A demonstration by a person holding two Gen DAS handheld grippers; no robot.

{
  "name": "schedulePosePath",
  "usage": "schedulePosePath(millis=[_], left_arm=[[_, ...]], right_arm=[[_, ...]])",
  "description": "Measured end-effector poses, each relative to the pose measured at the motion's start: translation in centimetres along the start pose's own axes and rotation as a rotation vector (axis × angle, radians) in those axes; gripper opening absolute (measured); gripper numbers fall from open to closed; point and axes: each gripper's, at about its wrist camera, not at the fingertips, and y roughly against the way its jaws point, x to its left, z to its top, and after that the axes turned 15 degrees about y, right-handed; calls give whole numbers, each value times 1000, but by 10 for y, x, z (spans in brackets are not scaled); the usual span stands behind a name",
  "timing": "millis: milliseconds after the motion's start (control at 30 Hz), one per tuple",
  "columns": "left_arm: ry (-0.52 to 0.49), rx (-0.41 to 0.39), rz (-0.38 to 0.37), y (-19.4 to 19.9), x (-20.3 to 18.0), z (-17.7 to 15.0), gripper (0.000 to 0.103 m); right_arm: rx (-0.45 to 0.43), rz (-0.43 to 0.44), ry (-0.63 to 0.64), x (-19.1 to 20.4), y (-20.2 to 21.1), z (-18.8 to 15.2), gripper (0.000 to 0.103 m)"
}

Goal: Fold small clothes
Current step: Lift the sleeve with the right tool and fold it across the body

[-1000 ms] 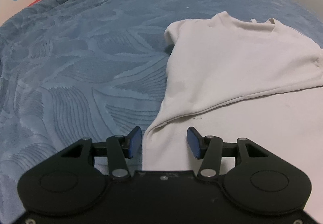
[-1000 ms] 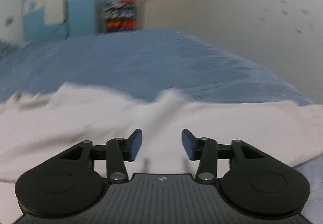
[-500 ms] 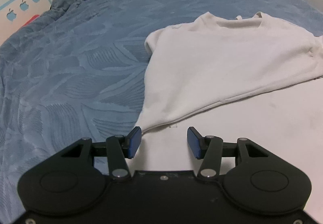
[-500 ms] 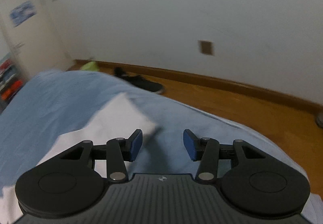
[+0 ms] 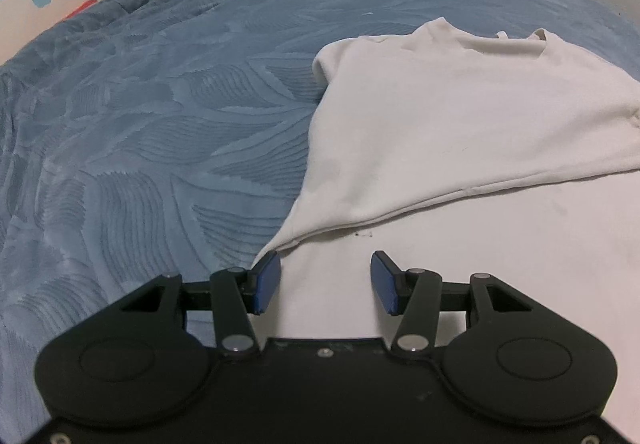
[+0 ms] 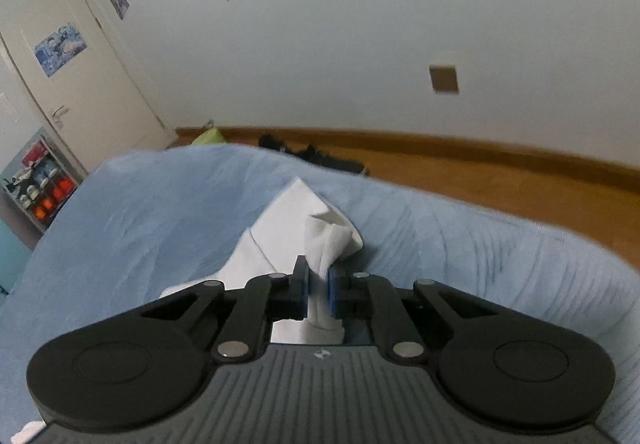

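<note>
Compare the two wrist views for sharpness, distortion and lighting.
Left wrist: sharp, with the white shirt and bedspread pattern crisp, straight lines bowed by the fisheye. Right wrist: softer, the floor edge smeared, dim even light, dark corners.

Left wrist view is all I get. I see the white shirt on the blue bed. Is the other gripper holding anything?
Observer: Yes. The right gripper is shut on a bunched corner of the white shirt.
Operator: What is past the bed on that side?
Observer: A wooden floor and a white wall.
Operator: Anything on the floor?
Observer: Dark shoes lie near the bed's edge.
</note>
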Motion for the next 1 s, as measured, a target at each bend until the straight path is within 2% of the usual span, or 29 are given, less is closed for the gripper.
schedulePosePath(millis=[100, 167, 300, 400, 600, 667, 767, 867, 1000], left_arm=[[-1, -22, 23, 6, 9, 2, 52], [7, -40, 19, 10, 19, 4, 52], [40, -39, 46, 7, 38, 14, 52], [62, -30, 58, 8, 52, 17, 52], [60, -21, -80, 8, 65, 20, 52], [94, 6, -157, 6, 68, 18, 52], [128, 25, -222, 4, 68, 15, 52], [148, 21, -286, 7, 67, 13, 52], [178, 26, -370, 8, 65, 16, 52]], right_arm=[[-68, 18, 74, 18, 26, -1, 9], [-70, 43, 155, 41, 33, -2, 9], [-72, 173, 278, 101, 57, -18, 9], [-103, 280, 409, 162, 83, -49, 9], [-34, 492, 561, 287, 123, -122, 9], [-36, 518, 643, 326, 137, -144, 9], [-1, 585, 691, 373, 160, -170, 9], [28, 677, 711, 405, 186, -187, 9], [29, 748, 740, 434, 207, -204, 9]])
